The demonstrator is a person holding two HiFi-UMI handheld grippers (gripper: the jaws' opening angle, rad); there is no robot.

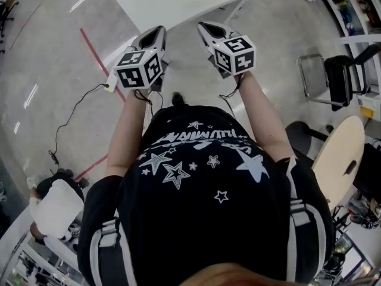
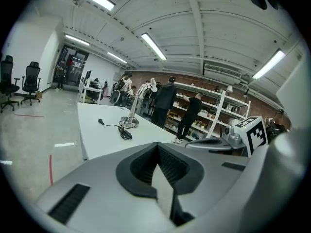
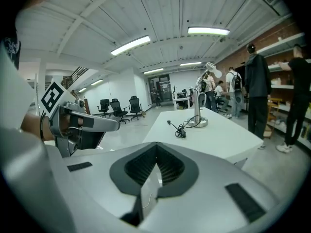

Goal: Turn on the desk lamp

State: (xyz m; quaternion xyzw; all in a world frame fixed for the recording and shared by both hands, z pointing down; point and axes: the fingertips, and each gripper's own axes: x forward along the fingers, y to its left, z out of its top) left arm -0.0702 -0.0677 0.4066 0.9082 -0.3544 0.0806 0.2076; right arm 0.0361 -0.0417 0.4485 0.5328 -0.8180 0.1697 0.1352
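The desk lamp is a slim silver pole on a round base, standing far off on a long white table. Its black cable lies coiled beside the base. In the right gripper view the lamp and its cable sit on the same table. In the head view both grippers are held out in front of the person's chest, short of the table's near edge. My left gripper and right gripper are both shut and hold nothing. The jaws meet at a point in each gripper view: left gripper, right gripper.
A power strip with a black cord and a red tape line lie on the floor at left. A black chair and a round wooden table stand at right. People stand at shelves behind the table; office chairs stand farther off.
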